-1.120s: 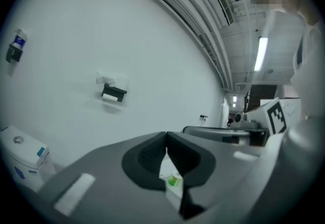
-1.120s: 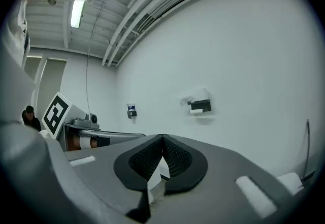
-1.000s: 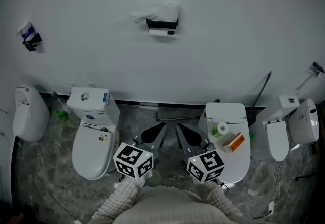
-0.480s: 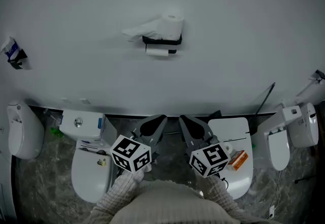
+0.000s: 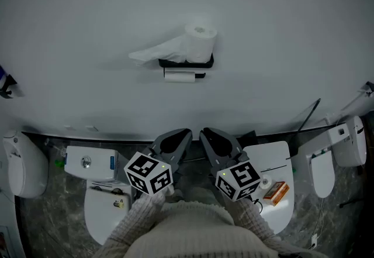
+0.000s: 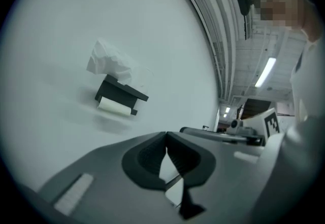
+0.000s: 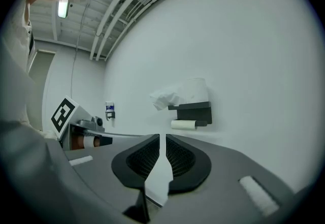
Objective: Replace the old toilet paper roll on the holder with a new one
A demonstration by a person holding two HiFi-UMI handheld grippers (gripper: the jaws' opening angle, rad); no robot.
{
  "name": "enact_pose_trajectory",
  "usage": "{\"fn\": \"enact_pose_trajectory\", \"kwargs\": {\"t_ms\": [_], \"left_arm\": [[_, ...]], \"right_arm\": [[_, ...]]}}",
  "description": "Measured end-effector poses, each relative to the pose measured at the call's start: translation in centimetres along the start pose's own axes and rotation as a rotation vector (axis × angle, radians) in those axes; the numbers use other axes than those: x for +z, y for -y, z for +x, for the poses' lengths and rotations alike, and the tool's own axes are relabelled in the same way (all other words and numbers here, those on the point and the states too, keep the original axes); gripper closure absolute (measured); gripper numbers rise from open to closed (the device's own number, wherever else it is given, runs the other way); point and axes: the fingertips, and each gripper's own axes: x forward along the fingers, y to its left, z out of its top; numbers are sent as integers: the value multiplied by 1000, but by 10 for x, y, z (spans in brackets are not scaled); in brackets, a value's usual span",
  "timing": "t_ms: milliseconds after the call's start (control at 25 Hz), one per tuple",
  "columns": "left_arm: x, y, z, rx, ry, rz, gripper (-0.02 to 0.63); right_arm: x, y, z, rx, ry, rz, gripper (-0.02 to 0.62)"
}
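**Ahead of both tongs: the holder on the wall, nothing gripped yet**

Straight ahead of the two tongs and higher than their tips, the black holder (image 5: 186,64) is fixed to the white wall (image 5: 280,28), well apart from both. Under its shelf sits the old roll (image 5: 180,76), thin and lying level. On top of the shelf a full roll (image 5: 200,40) stands on end, with crumpled tissue (image 5: 153,52) trailing off toward the left tongs' side. That full roll is probably parked there as the spare, close to where it will be needed.

The left tongs (image 5: 183,133) are closed tip to tip, with nothing in them. The right tongs (image 5: 205,132) have just been opening: a narrow gap shows between the jaws, and it is empty. Both point level at the wall, side by side and near each other, which suits an approach to the holder. The right, already parting, looks the likelier to take hold first.

Below and to either side of the tongs stand two toilets, one beside the left (image 5: 99,216) and one beside the right (image 5: 279,160). Neither plays a part here.
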Motion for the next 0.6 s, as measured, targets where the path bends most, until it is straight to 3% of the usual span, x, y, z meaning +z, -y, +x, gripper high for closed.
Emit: {"fn": "enact_pose_trajectory", "kwargs": {"t_ms": [600], "left_arm": [[21,-37,48,36,69,-94,600]], "right_arm": [[11,53,37,43,-30,-14,534]]}}
